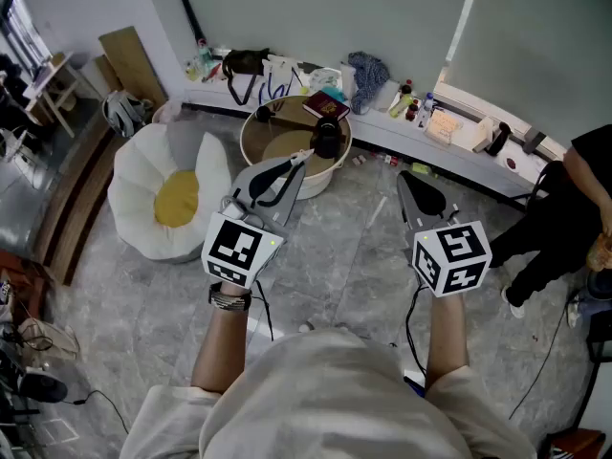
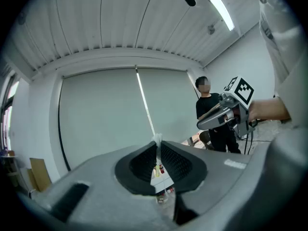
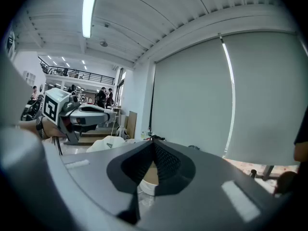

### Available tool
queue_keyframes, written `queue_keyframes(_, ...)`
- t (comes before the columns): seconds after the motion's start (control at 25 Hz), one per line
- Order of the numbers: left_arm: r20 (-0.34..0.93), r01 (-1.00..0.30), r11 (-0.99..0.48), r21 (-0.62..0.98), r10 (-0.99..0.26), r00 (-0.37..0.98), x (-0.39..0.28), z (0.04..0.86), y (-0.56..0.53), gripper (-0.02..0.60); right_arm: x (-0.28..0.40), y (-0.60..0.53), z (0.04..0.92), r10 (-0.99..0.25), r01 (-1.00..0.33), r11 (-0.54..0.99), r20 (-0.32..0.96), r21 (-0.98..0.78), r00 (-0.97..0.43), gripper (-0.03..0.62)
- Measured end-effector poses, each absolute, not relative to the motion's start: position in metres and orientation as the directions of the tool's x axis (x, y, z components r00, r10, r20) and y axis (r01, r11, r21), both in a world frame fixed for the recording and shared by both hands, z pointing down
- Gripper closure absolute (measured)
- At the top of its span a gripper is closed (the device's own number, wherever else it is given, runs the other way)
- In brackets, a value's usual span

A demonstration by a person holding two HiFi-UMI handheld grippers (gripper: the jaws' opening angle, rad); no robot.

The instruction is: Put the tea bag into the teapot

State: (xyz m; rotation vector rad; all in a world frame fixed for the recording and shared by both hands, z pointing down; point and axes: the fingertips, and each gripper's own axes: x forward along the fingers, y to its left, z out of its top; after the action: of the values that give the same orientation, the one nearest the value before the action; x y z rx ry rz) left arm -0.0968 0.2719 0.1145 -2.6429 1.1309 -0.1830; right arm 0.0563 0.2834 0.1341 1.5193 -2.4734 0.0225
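**Tea bag held at left gripper; teapot ahead and slightly right of its tips**

Left gripper (image 1: pixel 306 155): jaws pressed together on a small white scrap at the tips. I take this to be the top of the tea bag (image 2: pixel 157 139). The right gripper view shows a thin thread hanging from these tips. The bag's body cannot be made out with certainty in any view.

Right gripper (image 3: pixel 153 139): jaws pressed together with nothing between them. It is held over the floor, well apart to the right of the work.

Teapot (image 1: pixel 328 140): a dark vessel near the right edge of the low round desk (image 1: pixel 277 144). In the head view it sits just beyond and a little right of the left gripper's tips, near them but apart. How high the tips are above the pot's opening cannot be judged from these views.

Other items: a red book (image 1: pixel 325 106) lies at the far edge of the desk, behind the teapot and clear of the approach.

Assessment: the left gripper is the nearer and is carrying the load. The coming move appears to be a short carry forward and to the right, bringing the hanging thread over the pot's mouth. The state of the lid and opening is not legible.
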Motion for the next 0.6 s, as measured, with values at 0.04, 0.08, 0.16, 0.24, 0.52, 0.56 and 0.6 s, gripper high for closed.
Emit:
queue_keyframes(0.04,0.016,-0.691,-0.664,-0.285,-0.724,0.689,-0.096,0.113,0.272,0.548,0.056,0.283,0.133,-0.877,-0.881,0.461,0.211,0.112,-0.432,0.588)
queue_keyframes(0.08,0.019,-0.69,-0.666,-0.283,-0.724,0.69,-0.095,0.112,0.272,0.548,0.056,0.283,0.132,-0.877,-0.88,0.461,0.212,0.113,-0.432,0.588)
queue_keyframes(0.16,0.023,-0.689,-0.668,-0.281,-0.722,0.691,-0.093,0.111,0.273,0.548,0.057,0.284,0.13,-0.879,-0.881,0.458,0.205,0.116,-0.43,0.589)
queue_keyframes(0.24,0.026,-0.689,-0.669,-0.279,-0.722,0.691,-0.092,0.112,0.273,0.548,0.059,0.284,0.129,-0.885,-0.885,0.45,0.193,0.118,-0.424,0.588)
queue_keyframes(0.52,0.037,-0.697,-0.663,-0.273,-0.732,0.681,-0.083,0.119,0.275,0.548,0.073,0.286,0.136,-0.88,-0.888,0.452,0.207,0.085,-0.428,0.588)
queue_keyframes(0.56,0.039,-0.697,-0.662,-0.274,-0.732,0.68,-0.081,0.12,0.277,0.548,0.075,0.287,0.136,-0.878,-0.887,0.454,0.208,0.082,-0.43,0.588)
queue_keyframes(0.6,0.041,-0.698,-0.661,-0.276,-0.734,0.678,-0.079,0.12,0.279,0.548,0.076,0.288,0.137,-0.877,-0.886,0.457,0.208,0.081,-0.433,0.588)
